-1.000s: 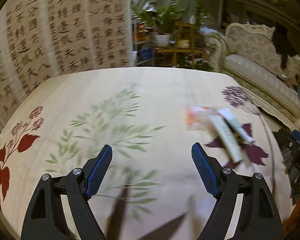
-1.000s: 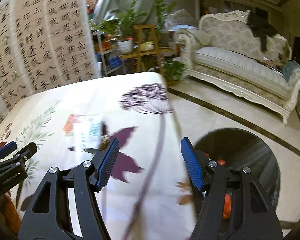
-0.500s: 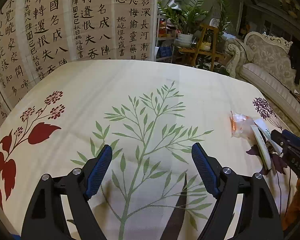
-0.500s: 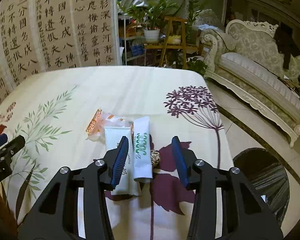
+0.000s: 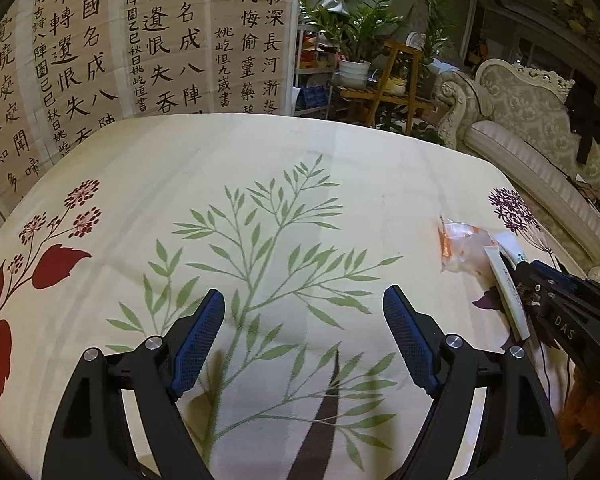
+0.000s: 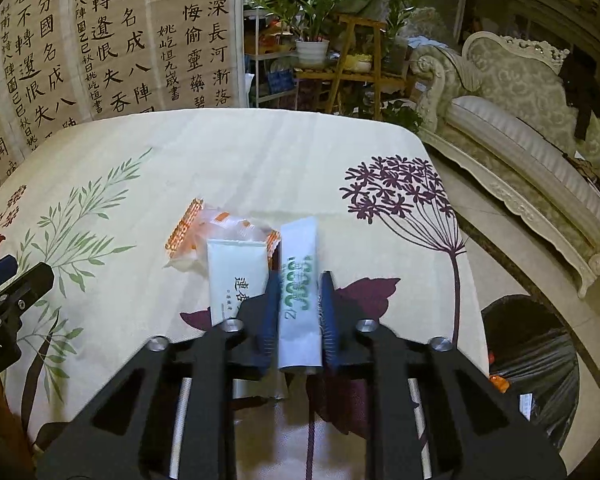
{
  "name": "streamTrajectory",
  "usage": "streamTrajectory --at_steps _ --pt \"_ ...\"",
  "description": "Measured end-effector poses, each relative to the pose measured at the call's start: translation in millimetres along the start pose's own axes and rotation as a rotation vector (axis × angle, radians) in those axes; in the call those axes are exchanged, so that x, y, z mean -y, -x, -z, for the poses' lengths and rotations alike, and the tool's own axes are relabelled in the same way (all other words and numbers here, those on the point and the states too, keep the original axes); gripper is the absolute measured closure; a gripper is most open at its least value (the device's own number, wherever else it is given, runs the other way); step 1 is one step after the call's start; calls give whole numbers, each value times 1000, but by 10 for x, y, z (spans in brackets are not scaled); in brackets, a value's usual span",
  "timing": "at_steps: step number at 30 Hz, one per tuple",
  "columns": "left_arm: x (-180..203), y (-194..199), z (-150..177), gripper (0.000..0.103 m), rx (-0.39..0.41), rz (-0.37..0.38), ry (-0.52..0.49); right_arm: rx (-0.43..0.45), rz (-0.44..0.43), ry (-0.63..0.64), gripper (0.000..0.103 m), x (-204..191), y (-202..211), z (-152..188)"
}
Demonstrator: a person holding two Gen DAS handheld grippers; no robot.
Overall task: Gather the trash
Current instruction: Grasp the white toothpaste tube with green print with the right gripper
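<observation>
The step in hand is the pick-up of the first piece of trash. The right gripper (image 6: 299, 312) has its blue ribbed pads pressed on both sides of a white tube (image 6: 299, 292) with green lettering, which lies near the right edge of the surface (image 6: 260, 160). The left gripper (image 5: 302, 332) hangs wide and empty over the printed green fronds.

Just beside the tube lie a flat white sachet (image 6: 236, 276) and a crinkled clear wrapper (image 6: 216, 236) with orange seams, partly overlapped by it.

The next move probably calls for a lift clear of the cloth and a carry to the black-lined bin (image 6: 540, 364) on the floor off the right edge. The tube looks smooth and soft-walled, so it could slip or buckle.
</observation>
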State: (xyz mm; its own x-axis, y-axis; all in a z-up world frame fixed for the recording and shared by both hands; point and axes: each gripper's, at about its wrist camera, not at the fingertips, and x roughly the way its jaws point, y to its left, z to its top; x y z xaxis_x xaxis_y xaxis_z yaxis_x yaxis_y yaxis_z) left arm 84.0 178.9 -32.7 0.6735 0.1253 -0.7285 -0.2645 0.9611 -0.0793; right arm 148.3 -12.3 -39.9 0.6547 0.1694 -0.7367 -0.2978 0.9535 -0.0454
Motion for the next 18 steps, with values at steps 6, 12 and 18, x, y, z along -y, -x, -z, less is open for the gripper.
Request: streamTrajectory --at_steps 6,12,18 --pt "112 -14 6 24 -11 21 -10 26 -2 -14 84 45 83 1" --pt "342 -10 16 24 -19 53 -44 59 7 -55 84 223 247 58" --pt "668 -20 29 24 -28 89 -93 78 40 -92 84 475 393 198"
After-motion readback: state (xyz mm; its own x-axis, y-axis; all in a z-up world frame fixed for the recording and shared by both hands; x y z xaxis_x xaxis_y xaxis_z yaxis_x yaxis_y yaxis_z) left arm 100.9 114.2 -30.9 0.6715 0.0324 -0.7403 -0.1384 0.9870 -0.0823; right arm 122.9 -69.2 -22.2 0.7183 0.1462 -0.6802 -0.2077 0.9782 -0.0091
